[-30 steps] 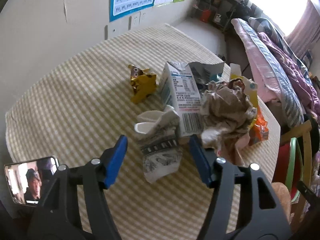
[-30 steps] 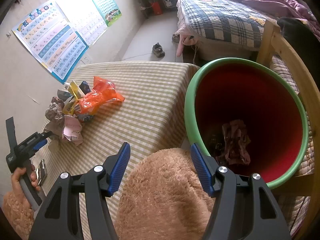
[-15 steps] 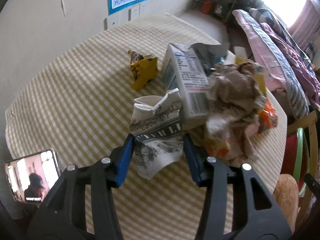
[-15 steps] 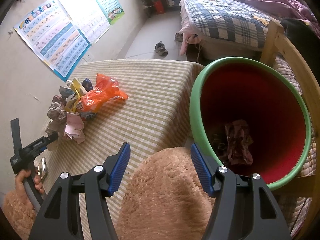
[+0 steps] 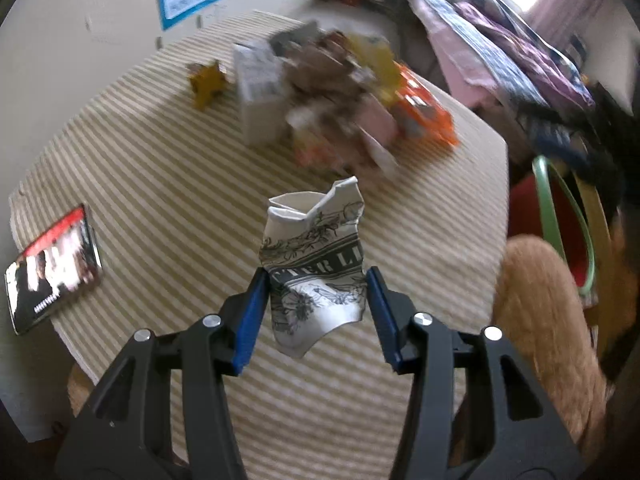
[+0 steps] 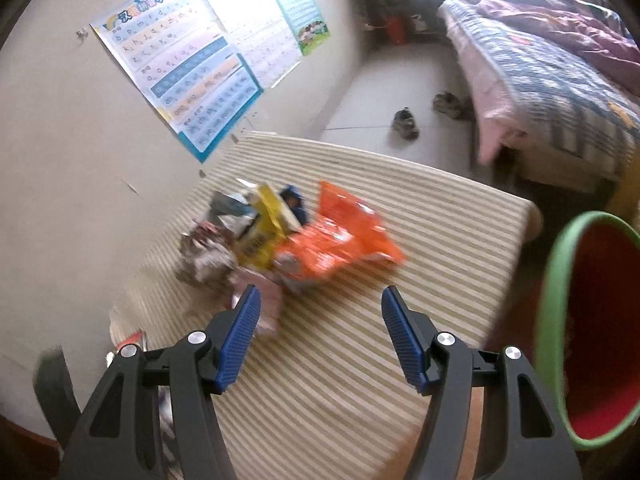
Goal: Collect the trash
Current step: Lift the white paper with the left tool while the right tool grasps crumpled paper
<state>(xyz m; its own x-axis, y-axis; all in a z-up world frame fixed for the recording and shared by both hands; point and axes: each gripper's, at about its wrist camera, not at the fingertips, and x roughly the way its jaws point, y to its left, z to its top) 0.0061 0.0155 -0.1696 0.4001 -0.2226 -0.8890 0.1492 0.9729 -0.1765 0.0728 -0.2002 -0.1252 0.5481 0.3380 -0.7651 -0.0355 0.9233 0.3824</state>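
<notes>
Left tool (image 5: pixel 316 312): both pads clamped on the crushed paper cup (image 5: pixel 316 268), its jaws having just closed on it. The cup is held clear of the striped surface (image 5: pixel 168 184), long axis running away from the tool, open mouth far.

Right tool (image 6: pixel 320 336): jaws apart, holding nothing.

Red bin (image 5: pixel 560 232) lies right of the cup, past the surface edge. Judgement: the left hand carries rightward.

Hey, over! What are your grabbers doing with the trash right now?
Left gripper shut on crushed paper cup, lifted off table. Right gripper open, empty. Trash pile waiting. Bin at right, nothing blocking.
</notes>
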